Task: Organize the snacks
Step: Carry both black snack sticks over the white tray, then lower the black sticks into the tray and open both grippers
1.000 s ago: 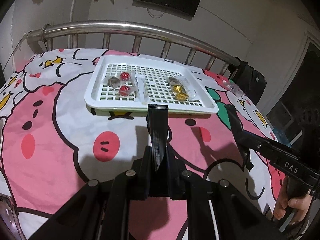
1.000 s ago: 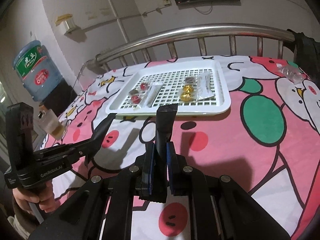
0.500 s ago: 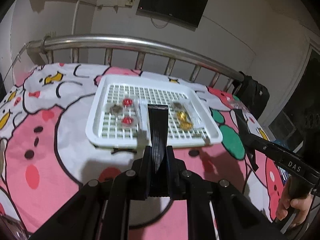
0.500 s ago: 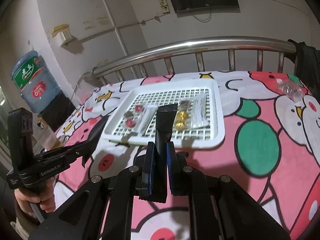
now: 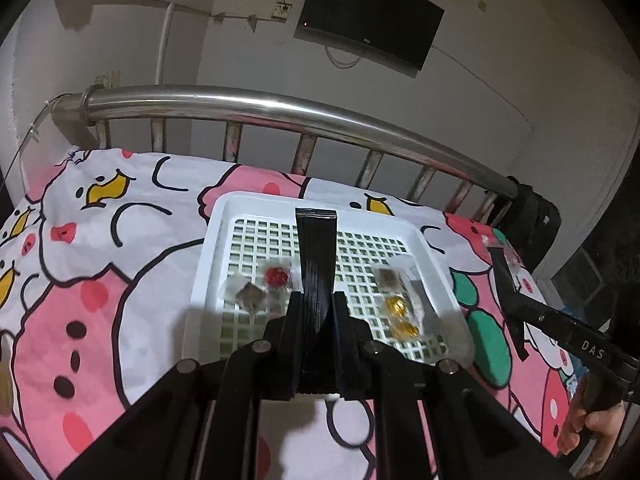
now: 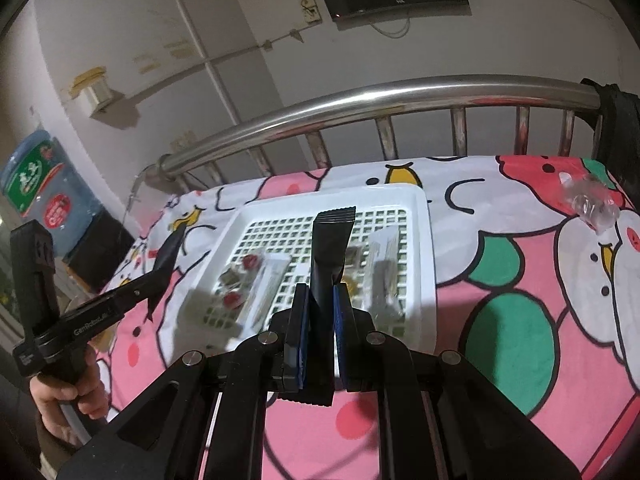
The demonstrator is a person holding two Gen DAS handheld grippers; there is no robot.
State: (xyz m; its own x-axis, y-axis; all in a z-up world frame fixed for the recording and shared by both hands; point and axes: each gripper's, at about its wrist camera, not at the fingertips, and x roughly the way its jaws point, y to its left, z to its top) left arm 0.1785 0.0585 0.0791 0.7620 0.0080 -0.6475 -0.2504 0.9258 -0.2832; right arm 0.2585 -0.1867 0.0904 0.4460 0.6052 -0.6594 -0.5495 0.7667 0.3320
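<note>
1. On the far left of the right wrist view, a blue water jug [image 6: 38,178] stands against the wall, beyond the edge of the bed.
2. The left gripper [image 6: 176,240] hangs over the pink cartoon bedsheet [image 5: 100,280], just left of the tray. Its two fingers are pressed flat together and nothing is between them. A hand [image 6: 68,396] grips its handle.
3. A white lattice tray [image 5: 208,264] sits on the sheet in the middle of the bed, near the metal headboard rail [image 5: 280,108].
4. On the tray's left side lie a brown wrapped candy [image 5: 250,294] and a red wrapped candy [image 5: 277,276], close together. The right wrist view shows a second red candy [image 6: 232,300] nearer the front edge.
5. On the tray's right side lie another brown candy [image 5: 387,279] and two gold wrapped candies [image 5: 396,304], in a row running toward the front, beside a long clear packet [image 6: 382,264].
6. The right gripper [image 5: 498,254] hovers over the sheet just right of the tray. Its fingers are also pressed together, holding nothing.
7. At the far right, well apart from the tray, a clear plastic packet [image 6: 592,204] lies on the sheet.
8. A dark wall-mounted screen [image 5: 368,36] hangs above the headboard.
</note>
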